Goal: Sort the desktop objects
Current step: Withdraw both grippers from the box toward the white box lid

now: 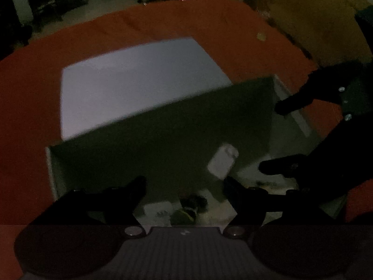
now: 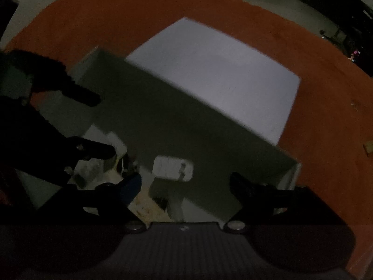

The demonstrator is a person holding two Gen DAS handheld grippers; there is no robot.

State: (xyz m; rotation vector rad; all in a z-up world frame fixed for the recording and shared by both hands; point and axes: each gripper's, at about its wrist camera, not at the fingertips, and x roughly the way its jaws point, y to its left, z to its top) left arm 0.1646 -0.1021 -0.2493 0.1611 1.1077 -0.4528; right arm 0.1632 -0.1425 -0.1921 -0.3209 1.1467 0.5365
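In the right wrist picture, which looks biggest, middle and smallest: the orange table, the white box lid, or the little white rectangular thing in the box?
Largest to smallest:
1. The orange table
2. The flat white box lid
3. The little white rectangular thing in the open box; it is too blurry to name.

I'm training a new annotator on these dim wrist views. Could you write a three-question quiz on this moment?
1. True or false: the left gripper holds an object between its fingers.
2. The white lid lies: A) closed on the box, B) on the red table behind the box, C) in the right gripper.
3. Fill in: both grippers hover above the open ____.

Key:
1. False; its jaws stand apart with nothing between them.
2. B.
3. box, which holds a small white item and other things too dark to name.
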